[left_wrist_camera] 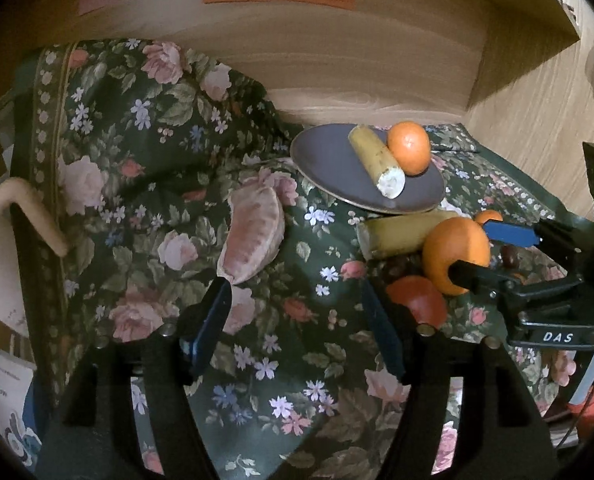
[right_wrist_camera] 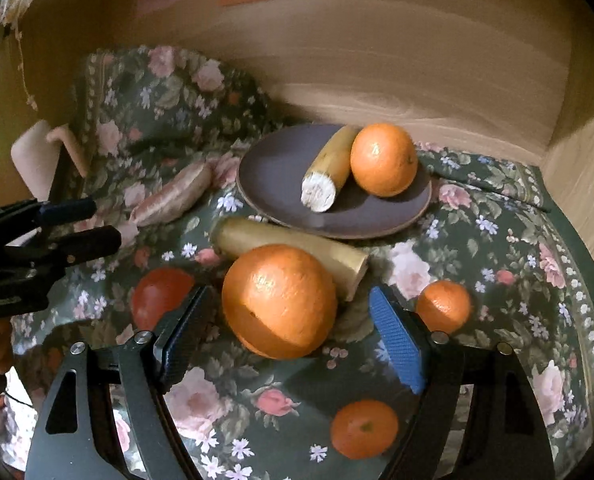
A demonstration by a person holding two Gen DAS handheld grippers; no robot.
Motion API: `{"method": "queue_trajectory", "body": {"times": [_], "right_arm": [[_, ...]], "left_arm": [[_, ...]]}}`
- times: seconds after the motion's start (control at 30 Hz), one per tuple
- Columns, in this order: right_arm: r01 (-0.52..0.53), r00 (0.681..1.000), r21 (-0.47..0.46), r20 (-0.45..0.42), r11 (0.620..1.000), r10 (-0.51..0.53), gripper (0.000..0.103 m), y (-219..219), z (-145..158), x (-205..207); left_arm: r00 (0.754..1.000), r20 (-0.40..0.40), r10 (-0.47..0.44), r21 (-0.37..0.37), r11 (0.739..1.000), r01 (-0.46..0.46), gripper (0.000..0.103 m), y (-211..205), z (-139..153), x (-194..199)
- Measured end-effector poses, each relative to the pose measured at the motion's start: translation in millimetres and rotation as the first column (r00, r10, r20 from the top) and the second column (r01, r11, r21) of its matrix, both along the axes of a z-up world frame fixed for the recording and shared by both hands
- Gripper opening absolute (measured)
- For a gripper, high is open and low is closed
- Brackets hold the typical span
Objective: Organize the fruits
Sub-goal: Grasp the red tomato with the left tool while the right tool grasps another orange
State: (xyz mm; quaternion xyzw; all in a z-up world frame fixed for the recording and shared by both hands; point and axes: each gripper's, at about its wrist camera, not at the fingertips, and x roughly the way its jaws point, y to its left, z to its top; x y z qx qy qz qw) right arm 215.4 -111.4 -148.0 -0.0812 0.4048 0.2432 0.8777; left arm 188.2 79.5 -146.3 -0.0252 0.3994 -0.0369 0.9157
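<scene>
Two fruits already lie on the round dark-grey plate [right_wrist_camera: 281, 172]: a cut yellow banana piece with a white end [right_wrist_camera: 331, 170] and, touching it at 3 o'clock, a small round orange tangerine [right_wrist_camera: 383, 160]. By my reading the job is under halfway, since more fruit lies loose on the dark-green floral cloth [right_wrist_camera: 497, 248] over the counter. A second yellow banana length [right_wrist_camera: 257, 236] sits just off the plate's rim at 6 o'clock, with a large orange with a flat cut side [right_wrist_camera: 279, 300] against it. A red round fruit [right_wrist_camera: 159, 296] lies at 9 o'clock of that orange, two small tangerines [right_wrist_camera: 445, 306] [right_wrist_camera: 363, 428] at 3 and 5 o'clock, and a pale pink peeled citrus segment [left_wrist_camera: 253, 240] at 9 o'clock of the plate.

The right gripper [right_wrist_camera: 289, 340] points steeply down at the large orange, its blue-padded jaws wide apart on either side of the fruit, with a gap visible at each pad; nothing is gripped. The left gripper [left_wrist_camera: 297, 332] also tilts down, jaws roughly half open and empty, the pink segment just past the left pad at 11 o'clock.
</scene>
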Motion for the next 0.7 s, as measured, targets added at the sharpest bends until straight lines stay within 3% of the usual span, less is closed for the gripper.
{"method": "queue_trajectory", "body": {"times": [0.23, 0.47, 0.7], "right_arm": [[-0.041, 0.997, 0.018, -0.059, 0.999, 0.042, 0.061, 4, -11, 5], [-0.042, 0.998, 0.040, -0.043, 0.998, 0.044, 0.059, -6, -6, -2], [-0.024, 1.000, 0.051, -0.005, 0.998, 0.024, 0.059, -23, 4, -10]], "left_arm": [[1.000, -0.009, -0.004, -0.021, 1.000, 0.004, 0.067, -7, -1, -4], [1.000, 0.004, -0.031, -0.030, 0.999, 0.031, 0.071, -25, 3, -8], [0.997, -0.028, -0.068, -0.048, 0.997, 0.067, 0.074, -49, -11, -5]]}}
